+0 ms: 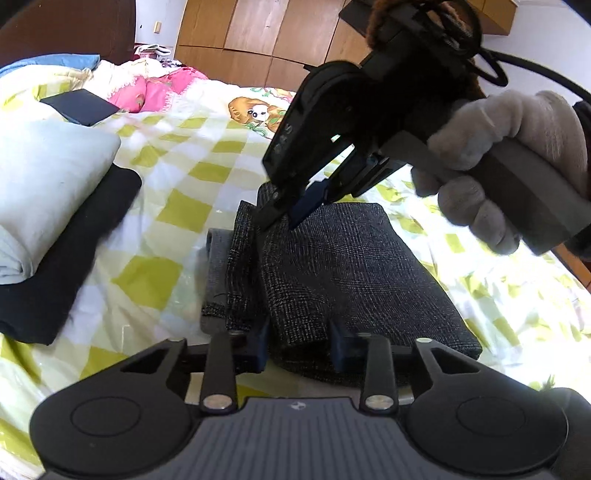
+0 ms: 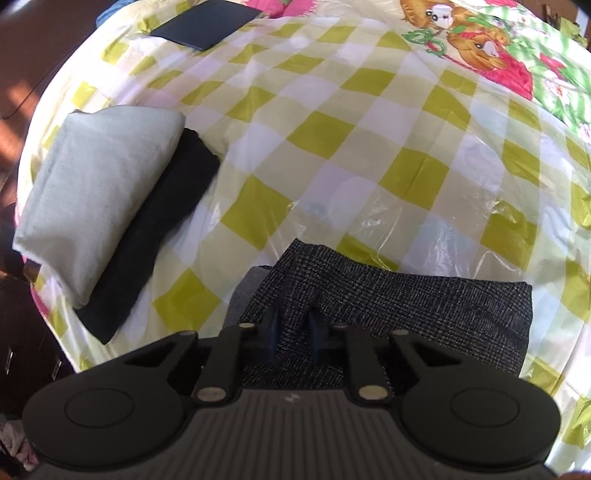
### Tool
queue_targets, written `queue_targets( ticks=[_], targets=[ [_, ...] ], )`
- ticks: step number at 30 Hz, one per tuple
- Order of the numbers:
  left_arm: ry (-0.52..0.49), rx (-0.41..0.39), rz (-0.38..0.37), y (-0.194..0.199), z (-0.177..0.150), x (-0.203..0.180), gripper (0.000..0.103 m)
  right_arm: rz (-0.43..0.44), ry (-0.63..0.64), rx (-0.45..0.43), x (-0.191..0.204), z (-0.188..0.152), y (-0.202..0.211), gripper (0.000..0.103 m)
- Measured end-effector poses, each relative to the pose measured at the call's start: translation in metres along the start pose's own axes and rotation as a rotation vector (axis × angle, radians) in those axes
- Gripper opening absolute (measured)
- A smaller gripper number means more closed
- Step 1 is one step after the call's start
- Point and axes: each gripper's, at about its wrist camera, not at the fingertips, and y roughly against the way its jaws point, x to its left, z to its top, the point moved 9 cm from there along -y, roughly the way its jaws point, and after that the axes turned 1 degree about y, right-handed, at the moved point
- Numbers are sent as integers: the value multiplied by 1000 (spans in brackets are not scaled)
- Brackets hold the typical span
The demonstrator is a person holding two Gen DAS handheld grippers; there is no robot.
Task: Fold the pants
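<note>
The pants, dark grey checked cloth, lie folded into a compact bundle on the bed, which is covered by a yellow-and-white checked sheet under clear plastic.

Left tool: held low at the near edge of the bundle, pointing forward and moderately downward. Its blue pads pinch a fold of the cloth between them.

Right tool: gripped by a grey-gloved hand entering from the upper right, angled steeply down onto the far left corner of the bundle. In its own wrist view, the right tool has its fingers drawn close together with a ridge of the checked cloth pinched between them.

A pale folded garment rests on a black folded garment at the left of the bed, well apart from the pants. A dark flat case lies farther back.
</note>
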Motion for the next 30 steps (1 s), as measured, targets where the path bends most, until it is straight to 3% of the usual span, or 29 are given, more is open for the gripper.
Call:
queue_targets(
  ticks=[4, 10, 13, 15, 16, 18, 21, 22, 23, 24, 27, 30],
  targets=[
    [-22, -35, -7, 7, 3, -8, 36, 30, 11, -32, 2, 1, 15, 11],
    [-28, -100, -56, 30, 26, -14, 32, 85, -6, -133, -1, 14, 59, 9],
    [-8, -138, -70, 42, 37, -8, 31, 122, -19, -181, 2, 27, 75, 1],
    [21, -151, -62, 46, 41, 2, 25, 136, -6, -201, 9, 37, 74, 1],
    [28, -155, -36, 45, 41, 10, 19, 99, 21, -205, 11, 40, 69, 2],
    [53, -134, 1, 39, 38, 24, 19, 76, 48, -143, 11, 38, 51, 6],
    [126, -96, -52, 33, 30, 33, 19, 65, 14, -76, 2, 29, 28, 10],
    [135, -77, -75, 31, 27, 32, 19, 48, 21, -56, 1, 26, 23, 17],
    [134, -64, -81, 29, 24, 31, 22, 34, 24, -38, 0, 24, 19, 33],
    [130, -58, -74, 28, 20, 29, 27, 17, 30, -31, -2, 24, 15, 40],
    [97, -33, -75, 22, 15, 20, 40, -6, 152, -29, 3, 31, 11, 46],
    [48, -18, -73, 19, 14, 13, 53, -6, 307, -38, 1, 43, 10, 60]
  ],
)
